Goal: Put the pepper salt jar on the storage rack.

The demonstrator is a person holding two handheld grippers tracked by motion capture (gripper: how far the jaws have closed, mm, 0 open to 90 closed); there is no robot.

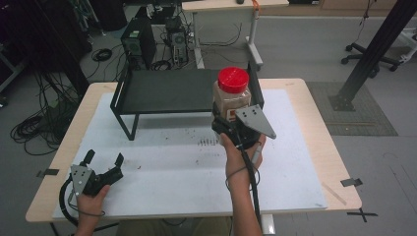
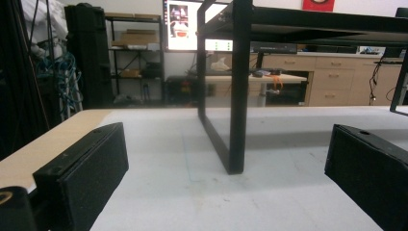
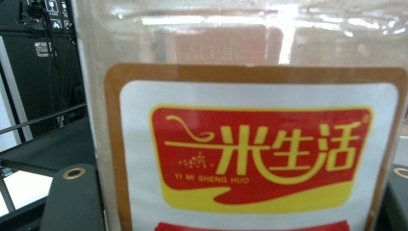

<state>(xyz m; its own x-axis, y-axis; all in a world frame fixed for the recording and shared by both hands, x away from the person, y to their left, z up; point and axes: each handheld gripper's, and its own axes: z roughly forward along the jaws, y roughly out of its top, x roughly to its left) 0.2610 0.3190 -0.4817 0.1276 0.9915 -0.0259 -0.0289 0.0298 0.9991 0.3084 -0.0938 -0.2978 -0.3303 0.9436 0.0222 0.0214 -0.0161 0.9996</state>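
Right up against the right gripper's camera stands the jar (image 3: 250, 144), its red and yellow label between the two black jaws, which press on its sides. From above, the right gripper (image 1: 235, 127) holds this clear jar (image 1: 231, 98) upright by its lower part, red lid (image 1: 233, 80) on top and brown powder inside, above the white mat (image 1: 162, 182) just in front of the black shelf rack's (image 1: 167, 91) right end. Near the table's (image 1: 314, 118) front left corner, the left gripper (image 1: 104, 160) rests low with its jaws spread wide and nothing between them, facing the rack's left leg (image 2: 238, 96).
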